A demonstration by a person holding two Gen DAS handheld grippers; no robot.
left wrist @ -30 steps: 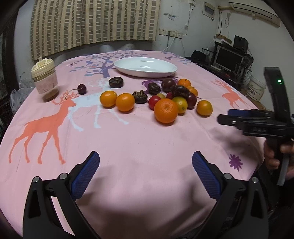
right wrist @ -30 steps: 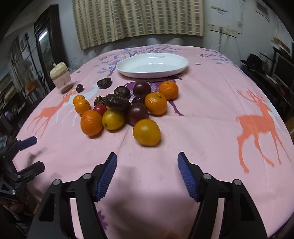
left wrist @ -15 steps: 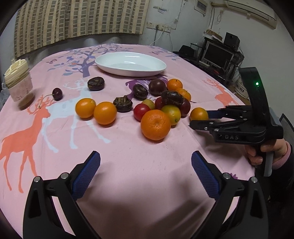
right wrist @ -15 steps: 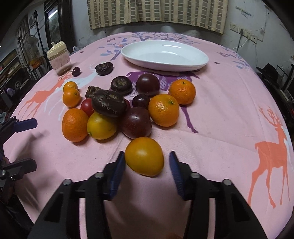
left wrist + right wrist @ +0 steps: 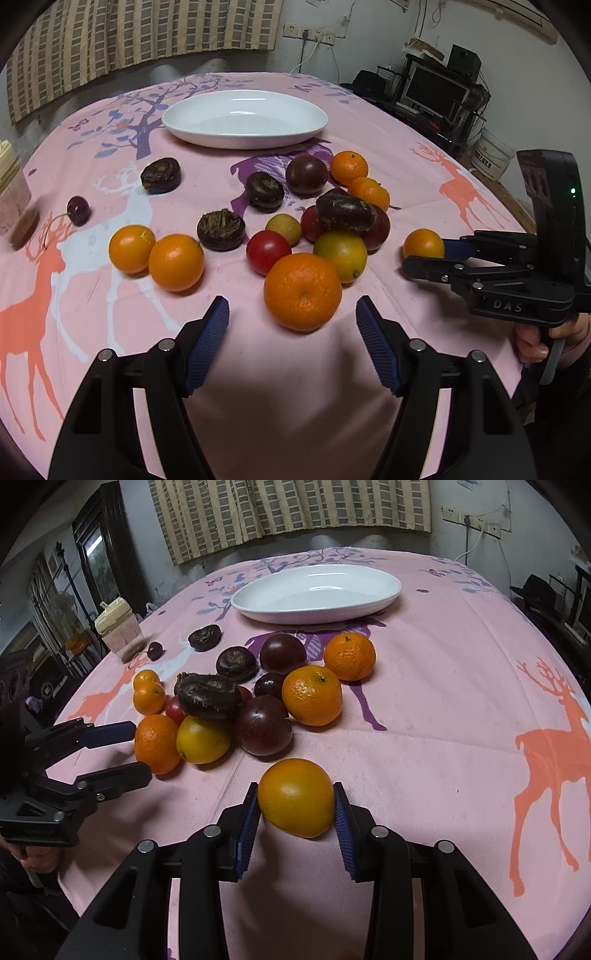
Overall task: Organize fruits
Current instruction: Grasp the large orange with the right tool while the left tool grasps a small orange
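- Orange sat on the pink cloth, apart from the fruit pile, on its near right side in the right wrist view.
- Right gripper had just been closing – both blue pads touched the orange's sides, pinching it.
- Left gripper had also just been closing; jaws stood apart, nothing gripped. A big mandarin lay just ahead of the tips, not touched by either pad.
- Pile: a lemon touching the mandarin, a red tomato, dark plums, a brown knobbly piece resting on top.
- Two small oranges touching each other, left of the pile; a cherry farther left.
- White plate beyond the pile – no fruit on it.
- Jar at the cloth's far left edge.
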